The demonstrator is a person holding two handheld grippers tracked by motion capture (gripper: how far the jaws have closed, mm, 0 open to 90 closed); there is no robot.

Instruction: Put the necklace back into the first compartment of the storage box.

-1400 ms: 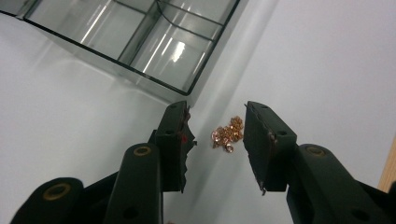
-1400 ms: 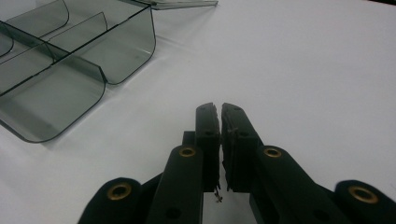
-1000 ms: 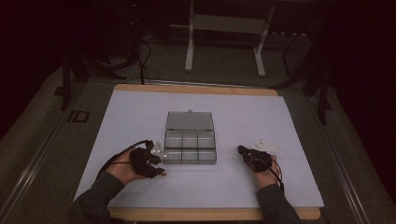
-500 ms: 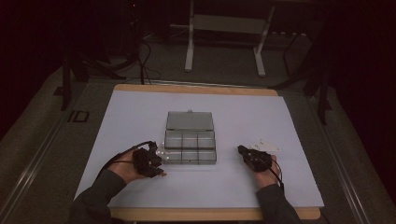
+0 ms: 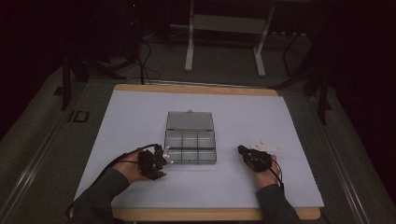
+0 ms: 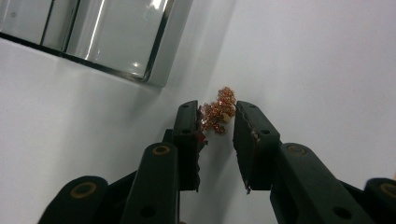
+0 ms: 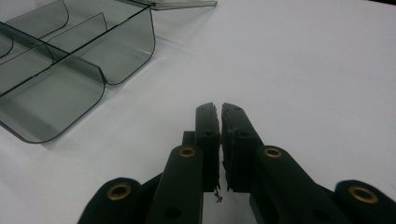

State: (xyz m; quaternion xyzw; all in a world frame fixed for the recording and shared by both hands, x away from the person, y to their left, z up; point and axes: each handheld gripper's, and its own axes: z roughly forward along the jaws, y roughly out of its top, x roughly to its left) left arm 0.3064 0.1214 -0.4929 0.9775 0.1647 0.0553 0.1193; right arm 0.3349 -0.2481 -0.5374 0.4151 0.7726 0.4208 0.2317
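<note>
Copper-coloured bead cluster (image 6: 218,111) sits on the white desk (image 5: 140,116) between my left gripper (image 6: 217,116) fingers, just off the near left corner of the clear compartment box (image 5: 190,148). Those fingers have just been closing around it; the left pad touches the beads, while the right pad looks a hair apart, so I read this as the pinch being made, not yet a firm hold. I judge the next move calls for finishing the squeeze, then lifting straight up and carrying the cluster over the box wall into one of the open compartments.

My right gripper (image 7: 220,108) rests on the desk to the right of the box with its fingers closed on nothing I can see. Small pale pieces (image 5: 264,145) lie just beyond it; too small to tell what they are. The box's lid (image 5: 190,121) lies open flat behind the compartments, out of the way. Only the box's near wall stands between the beads and a compartment.
</note>
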